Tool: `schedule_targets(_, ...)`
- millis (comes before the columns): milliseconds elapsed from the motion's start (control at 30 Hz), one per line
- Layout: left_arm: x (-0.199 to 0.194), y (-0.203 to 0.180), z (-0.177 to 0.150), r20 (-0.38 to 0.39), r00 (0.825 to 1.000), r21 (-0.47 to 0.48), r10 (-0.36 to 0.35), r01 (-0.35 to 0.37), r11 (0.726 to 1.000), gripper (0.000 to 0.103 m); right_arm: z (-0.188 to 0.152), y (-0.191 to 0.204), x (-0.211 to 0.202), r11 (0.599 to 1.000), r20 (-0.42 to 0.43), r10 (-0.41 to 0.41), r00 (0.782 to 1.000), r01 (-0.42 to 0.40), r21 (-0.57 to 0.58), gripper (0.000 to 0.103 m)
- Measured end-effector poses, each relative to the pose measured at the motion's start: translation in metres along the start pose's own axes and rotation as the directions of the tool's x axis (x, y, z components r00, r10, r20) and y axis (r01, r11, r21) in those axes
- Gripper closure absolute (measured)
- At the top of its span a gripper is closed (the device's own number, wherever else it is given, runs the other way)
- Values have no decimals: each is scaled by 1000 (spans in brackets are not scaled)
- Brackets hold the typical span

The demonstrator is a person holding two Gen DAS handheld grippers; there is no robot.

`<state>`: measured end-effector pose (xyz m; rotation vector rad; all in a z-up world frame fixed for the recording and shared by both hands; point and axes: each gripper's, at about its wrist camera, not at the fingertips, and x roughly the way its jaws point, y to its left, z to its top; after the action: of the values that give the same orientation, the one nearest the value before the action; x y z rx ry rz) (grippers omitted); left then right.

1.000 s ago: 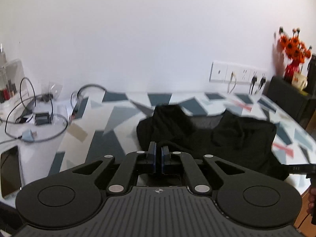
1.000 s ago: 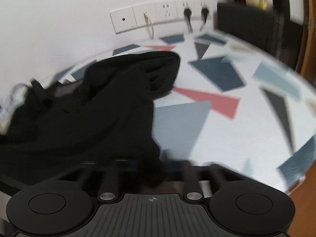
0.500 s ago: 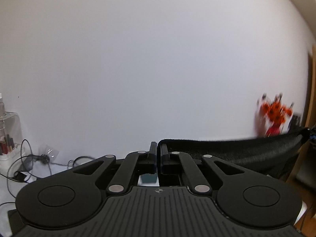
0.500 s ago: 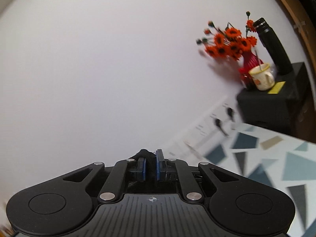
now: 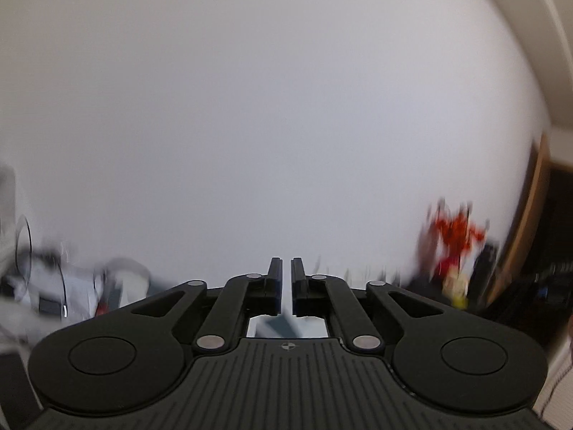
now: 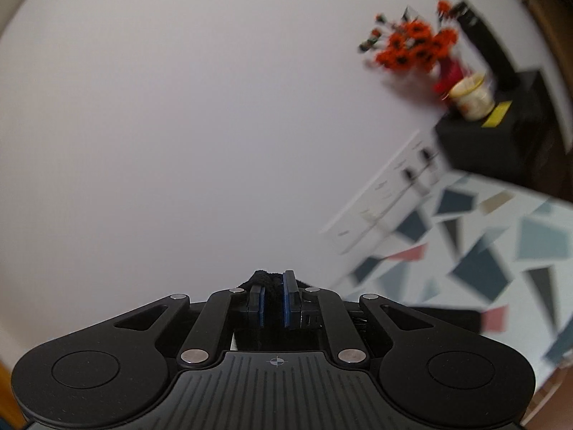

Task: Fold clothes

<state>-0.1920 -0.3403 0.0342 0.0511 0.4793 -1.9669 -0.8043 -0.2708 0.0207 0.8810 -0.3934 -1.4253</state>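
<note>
My right gripper is raised in front of the white wall and is shut on a bunch of black garment, which pokes up between its blue pads. The rest of the cloth is hidden below the gripper body. My left gripper is also raised towards the wall. Its jaws are opening, with a narrow gap and nothing between them. No black cloth shows in the left wrist view.
The patterned table lies low on the right, with wall sockets behind it. Orange flowers in a red vase and a mug stand on a black cabinet. Cables lie blurred at the left.
Both grippers rose from the table to face the wall. The black hem stretched from the left jaws half a second ago is gone, and those jaws now stand slightly apart. The right keeps its cloth.
</note>
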Motion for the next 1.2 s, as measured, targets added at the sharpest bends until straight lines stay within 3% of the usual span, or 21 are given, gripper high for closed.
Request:
schedule_targets(33,12,2,-13,-56,998,8,5,-5,1000,84,-4,-6,4,1000,-10,-12,1000,13,26,95)
schedule_targets(100,36,4,-41,-166,986,18,12,-9,1000,47,-11,-19,12,996,-37,-33,999,36,86,95)
schedule_targets(167,57,5,-70,-272,962,-9,-23,22,1000,34,-19,-27,21,990,-63,-49,997,57,132,95)
schedule_targets(200,66,7,-84,-322,945,-41,-60,49,998,34,-24,-27,25,988,-69,-47,996,57,146,95)
schedule_targets(267,83,17,-110,-403,897,-215,-183,102,971,30,-29,-22,33,987,-75,-37,997,48,151,95)
schedule_targets(300,94,23,-122,-420,872,-324,-251,114,939,28,-29,-17,37,989,-76,-35,996,45,140,95)
schedule_targets(367,117,35,-147,-430,816,-528,-387,121,841,28,-29,-8,43,993,-77,-30,997,39,112,95)
schedule_targets(433,136,38,-170,-415,775,-640,-478,125,758,28,-28,3,46,996,-75,-24,997,31,83,95)
schedule_targets(467,146,36,-178,-423,754,-666,-502,117,736,28,-28,7,47,997,-75,-22,997,27,70,95)
schedule_targets(567,179,18,-205,-438,660,-738,-611,124,663,29,-30,11,48,998,-79,-24,997,29,63,95)
schedule_targets(633,195,5,-220,-439,617,-774,-654,109,623,29,-30,7,46,996,-79,-29,996,35,76,95)
schedule_targets(700,206,-4,-231,-443,598,-797,-668,78,599,33,-29,-2,43,994,-71,-33,997,40,101,95)
schedule_targets(800,224,-12,-244,-452,596,-811,-664,36,584,34,-26,-16,37,989,-55,-41,998,49,138,95)
schedule_targets(967,240,-23,-260,-497,572,-803,-653,-16,596,37,-20,-37,26,981,-30,-57,998,61,182,95)
schedule_targets(1067,244,-30,-263,-561,580,-741,-591,-32,671,37,-16,-49,21,978,-19,-73,997,75,197,95)
schedule_targets(1200,242,-31,-266,-603,574,-707,-555,-62,705,37,-15,-66,19,969,-11,-85,996,85,231,95)
